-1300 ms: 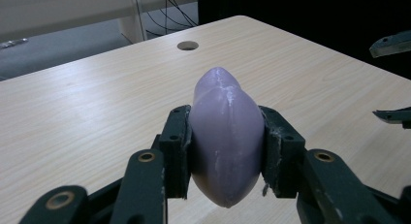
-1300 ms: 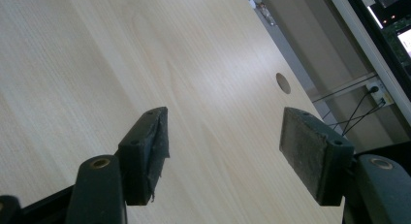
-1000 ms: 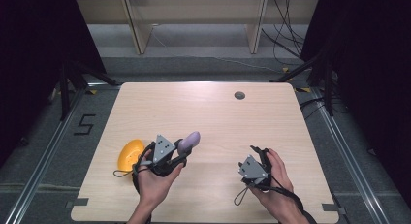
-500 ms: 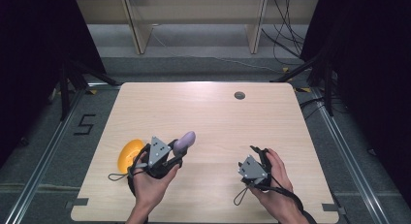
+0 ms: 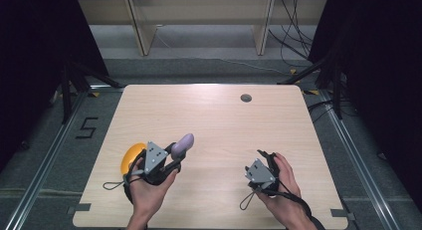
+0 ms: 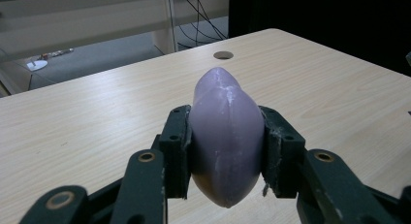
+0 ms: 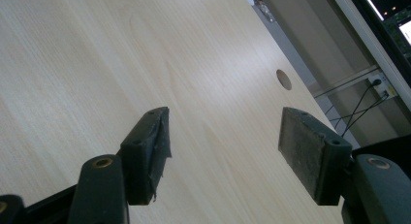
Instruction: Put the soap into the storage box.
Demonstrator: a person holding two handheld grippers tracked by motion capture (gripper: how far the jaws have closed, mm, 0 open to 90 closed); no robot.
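Observation:
A smooth pale purple oblong object (image 5: pixel 183 143) (image 6: pixel 225 112) sticks out forward between the black jaws of my left gripper (image 5: pixel 176 153) (image 6: pixel 225 151), which is shut on its middle, above the near left of the wooden table (image 5: pixel 214 120). A round yellow-orange object (image 5: pixel 130 158) lies on the table just left of that hand. At the near right, my right gripper (image 5: pixel 266 156) (image 7: pixel 232 146) is held open over bare wood. Its jaws have just been closing a little, with nothing between them.
A small round cable hole (image 5: pixel 246 97) (image 7: pixel 283 79) sits near the table's far edge. Beyond the table are a grey floor, wooden shelf legs and loose cables. Dark curtains and metal rails flank both sides.
My left gripper has drifted slightly to the left with the purple object in it. The right hand has stayed in place.

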